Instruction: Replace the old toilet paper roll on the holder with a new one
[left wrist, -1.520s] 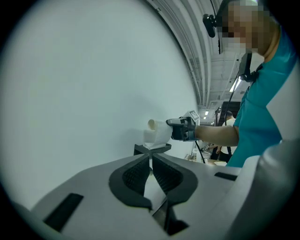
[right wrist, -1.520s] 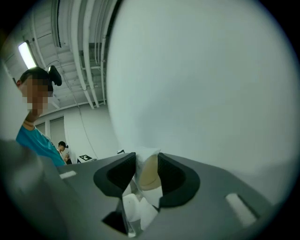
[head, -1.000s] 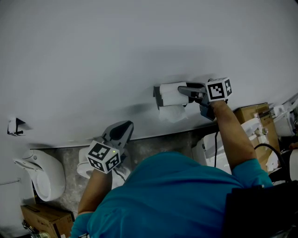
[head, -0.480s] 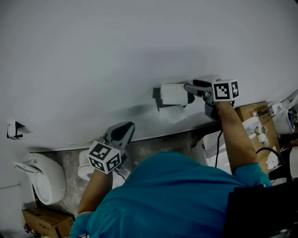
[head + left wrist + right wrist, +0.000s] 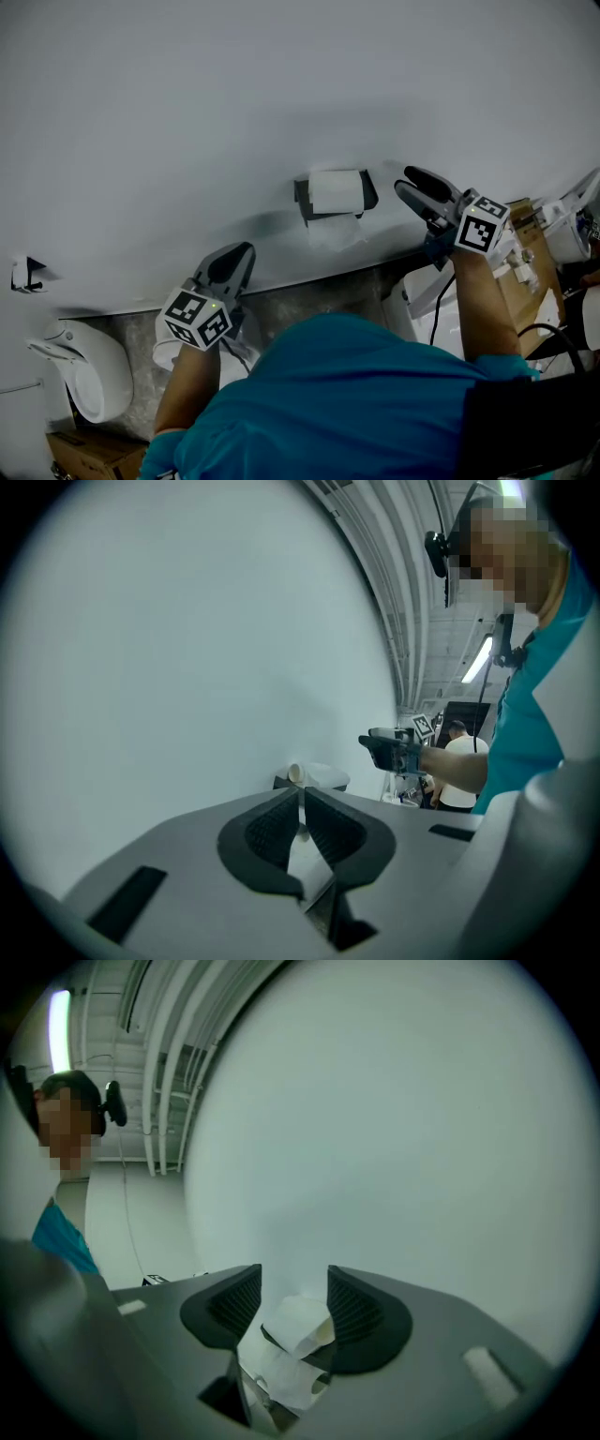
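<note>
A white toilet paper roll [image 5: 336,190] sits on a dark wall holder [image 5: 302,194], with a loose sheet [image 5: 332,231] hanging under it. My right gripper [image 5: 403,180] hangs a little way to the right of the roll, apart from it. It is open; its jaws have just been closing partway with nothing between them. In the right gripper view the roll [image 5: 298,1324] shows beyond that gripper [image 5: 293,1275]. My left gripper [image 5: 234,258] is shut and empty, low and left of the holder. In the left gripper view its jaws [image 5: 302,808] point toward the roll [image 5: 317,776] and the right gripper [image 5: 388,748].
A plain white wall [image 5: 234,103] fills most of the view. A white fixture [image 5: 80,370] stands at the lower left, with a small wall hook [image 5: 21,272] above it. At the right are a cardboard box [image 5: 527,272], white fittings [image 5: 417,300] and a cable.
My right gripper was at the roll's right end; it has drawn back to the right and up, with its jaws apart. The roll stays on the holder. The left gripper has hardly moved.
</note>
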A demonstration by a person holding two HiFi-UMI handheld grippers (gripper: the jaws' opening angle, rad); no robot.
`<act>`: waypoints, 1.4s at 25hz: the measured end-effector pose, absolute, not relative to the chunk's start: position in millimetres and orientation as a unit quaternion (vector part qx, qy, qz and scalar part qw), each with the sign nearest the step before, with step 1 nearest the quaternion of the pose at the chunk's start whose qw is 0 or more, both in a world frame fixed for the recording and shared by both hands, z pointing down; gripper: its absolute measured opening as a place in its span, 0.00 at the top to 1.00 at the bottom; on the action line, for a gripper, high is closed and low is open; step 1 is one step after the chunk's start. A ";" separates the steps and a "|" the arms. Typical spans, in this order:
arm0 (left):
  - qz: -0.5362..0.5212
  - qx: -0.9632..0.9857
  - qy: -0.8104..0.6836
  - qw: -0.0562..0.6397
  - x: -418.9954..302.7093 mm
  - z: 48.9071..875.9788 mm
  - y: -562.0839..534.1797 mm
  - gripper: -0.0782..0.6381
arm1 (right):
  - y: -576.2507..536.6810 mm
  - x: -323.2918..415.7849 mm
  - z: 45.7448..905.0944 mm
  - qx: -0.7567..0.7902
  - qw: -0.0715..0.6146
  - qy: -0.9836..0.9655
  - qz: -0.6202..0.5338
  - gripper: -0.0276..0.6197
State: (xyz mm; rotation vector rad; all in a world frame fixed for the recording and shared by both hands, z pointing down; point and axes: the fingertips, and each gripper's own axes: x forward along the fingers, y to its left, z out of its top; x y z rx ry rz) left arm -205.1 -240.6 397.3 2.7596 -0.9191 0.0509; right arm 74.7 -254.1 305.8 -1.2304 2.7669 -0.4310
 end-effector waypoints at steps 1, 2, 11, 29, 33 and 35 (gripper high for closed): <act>0.013 0.942 -0.314 0.118 -203.0 397.1 -239.8 0.85 | -246.0 75.2 306.6 -0.397 0.047 0.908 -0.128 0.66; 0.010 0.942 -0.315 0.119 -200.5 397.3 -238.4 0.85 | -238.4 75.5 309.2 -0.393 0.049 0.911 -0.115 0.70; -0.007 0.924 -0.358 0.131 -175.4 408.8 -217.8 0.86 | -207.9 92.6 376.8 -0.380 0.050 0.917 -0.110 0.95; -0.040 0.895 -0.416 0.156 -150.5 427.0 -191.4 0.88 | -200.1 86.9 414.8 -0.317 -0.010 0.942 -0.104 0.95; -0.040 0.899 -0.409 0.149 -146.8 421.8 -193.2 0.88 | -199.6 86.2 409.4 -0.316 -0.009 0.943 -0.099 0.95; -0.041 0.901 -0.405 0.147 -145.0 420.4 -193.9 0.88 | -198.9 86.6 409.4 -0.318 -0.009 0.943 -0.099 0.95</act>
